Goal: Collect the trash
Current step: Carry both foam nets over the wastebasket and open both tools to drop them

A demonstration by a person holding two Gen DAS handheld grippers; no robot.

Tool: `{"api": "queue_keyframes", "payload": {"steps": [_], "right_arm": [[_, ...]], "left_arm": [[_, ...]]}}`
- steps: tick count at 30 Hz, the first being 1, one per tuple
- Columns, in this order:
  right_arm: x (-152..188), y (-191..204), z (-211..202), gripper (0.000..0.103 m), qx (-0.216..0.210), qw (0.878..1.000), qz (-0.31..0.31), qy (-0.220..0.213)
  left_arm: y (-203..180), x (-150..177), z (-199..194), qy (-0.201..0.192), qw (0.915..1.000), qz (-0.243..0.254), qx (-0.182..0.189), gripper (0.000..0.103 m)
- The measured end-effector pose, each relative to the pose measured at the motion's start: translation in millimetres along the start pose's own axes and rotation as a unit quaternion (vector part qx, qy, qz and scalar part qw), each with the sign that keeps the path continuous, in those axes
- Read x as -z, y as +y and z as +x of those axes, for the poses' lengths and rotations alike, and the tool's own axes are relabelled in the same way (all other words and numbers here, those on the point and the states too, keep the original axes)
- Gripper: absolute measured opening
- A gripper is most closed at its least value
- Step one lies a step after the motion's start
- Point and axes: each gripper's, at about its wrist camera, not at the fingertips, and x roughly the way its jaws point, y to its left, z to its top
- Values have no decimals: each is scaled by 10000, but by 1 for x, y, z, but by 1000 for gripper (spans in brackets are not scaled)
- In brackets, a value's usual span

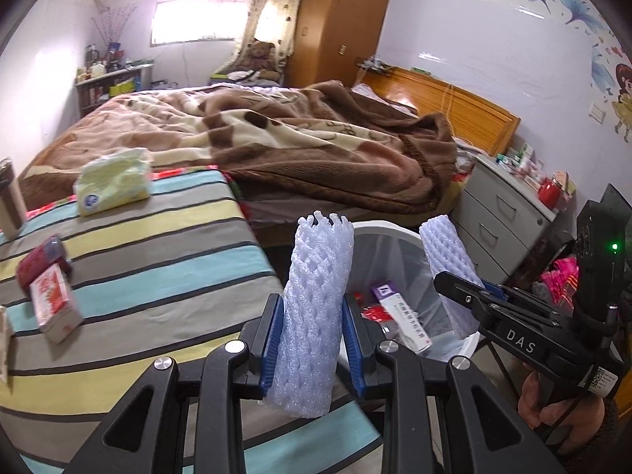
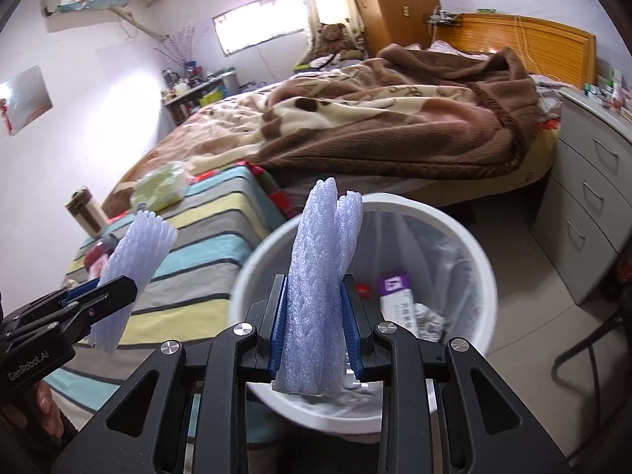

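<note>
- Left gripper: jaws closed on a white foam fruit net held upright between the blue pads; the net stands well above the fingertips and pokes out a little below them.
- Right gripper: jaws closed on a second foam net sleeve, squeezed flat and narrow between the pads, its top split into two points.
- White trash bin: lined with a clear bag, directly ahead of and beneath the right gripper; ahead and to the right of the left gripper.
- Bin contents: a purple-and-white carton, crumpled wrappers and a small red item, past the right gripper's fingertips, slightly right.
- Striped table cover: under and left of the left gripper.
- On the cover, left of the left gripper: a red-and-white box, and a yellow-green tissue pack farther ahead.
- Metal flask: at the far left, upright.
- Bed with brown blanket: beyond both grippers.
- Grey drawer unit: far right of the right gripper.
</note>
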Motion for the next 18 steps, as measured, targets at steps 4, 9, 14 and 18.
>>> {"api": "queue_keyframes", "payload": {"steps": [4,9,14,18], "right_arm": [[1,-13,4,27,75,9999,87,95],[2,-24,7,27,149,9996,133,203],[3,-33,8,27,229,9993,153,267],[4,-37,10,27,301,9990,147,298]], "left_arm": [[-17,-1,17,137,9998,84,126,30],[-33,0,35,276,9992,186,224,30],[-45,1,47,367,9987,263,235,30],[-53,0,55,425,9983,298,281,30]]}}
